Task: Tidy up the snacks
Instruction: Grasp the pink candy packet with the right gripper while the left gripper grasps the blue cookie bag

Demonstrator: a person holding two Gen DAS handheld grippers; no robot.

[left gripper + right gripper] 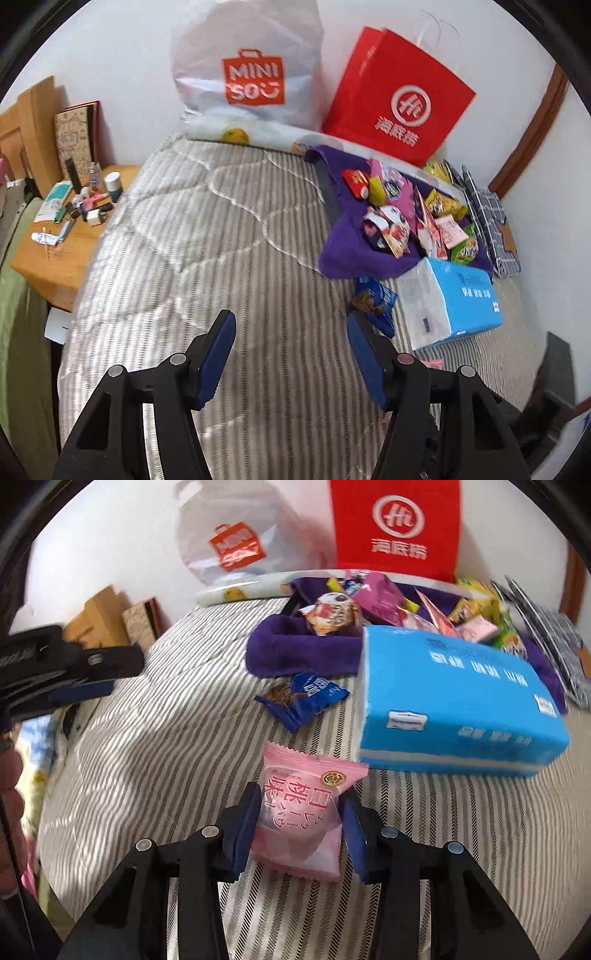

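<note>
The right gripper [301, 825] hung low over the striped quilt [155, 760], and a pink packet [301, 808] lay on the quilt between its two blue pads. The jaws stood spread: the left pad looked to touch the packet's edge, while a narrow gap showed at the right pad, so the packet was framed, not pinched. The packet's top end reached past the fingertips toward a blue tissue pack [454, 698], which sat just beyond it. A blue snack [304, 698] lay near the tissue pack's left end, beside a purple towel [295, 646] heaped with a snack pile [373, 602].

The left gripper [291, 328] hovered over bare quilt [207, 229] with its jaws spread wide and nothing between them. The blue snack [373, 299] lay just beyond its right finger. A red bag [399, 96] and a white bag [251, 62] stood against the wall.
</note>
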